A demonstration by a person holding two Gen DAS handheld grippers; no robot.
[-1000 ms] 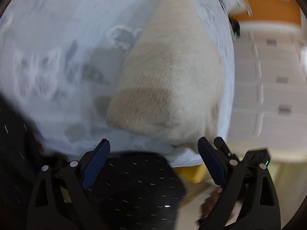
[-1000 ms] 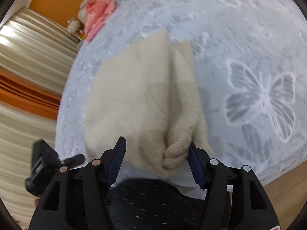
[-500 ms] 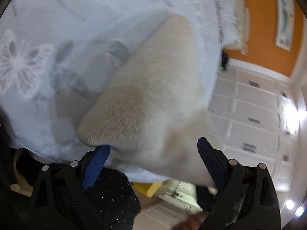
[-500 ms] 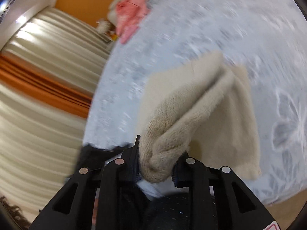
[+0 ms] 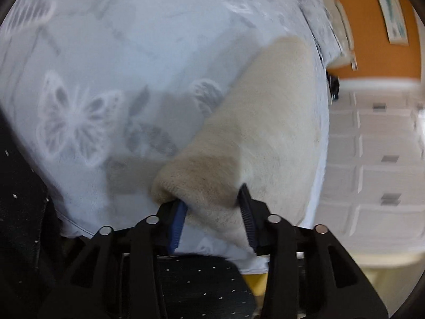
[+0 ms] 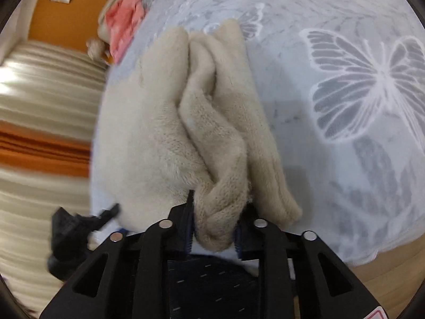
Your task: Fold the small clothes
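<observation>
A cream fleecy garment [image 5: 279,111] lies near the edge of a pale blue butterfly-print sheet [image 5: 119,53]. My left gripper [image 5: 212,199] has the garment's near corner bunched between its blue pads, and its jaws are closing on it. In the right wrist view the same garment [image 6: 148,133] is gathered into a long fold down its middle. My right gripper [image 6: 217,207] is shut on the near end of that fold, with the pads pressed into the roll of fabric. The rest of the garment rests on the sheet [image 6: 345,159].
A pink garment [image 6: 124,21] lies at the far edge of the bed by an orange wall. White drawers [image 5: 377,146] stand beyond the bed's edge, striped curtains [image 6: 39,93] on the other side. A person's dark dotted clothing [image 5: 199,281] is close below both grippers.
The left jaws went from wide open around the garment's corner to closed in on it. The right jaws shut on the middle fold, and that hand came lower over the sheet.
</observation>
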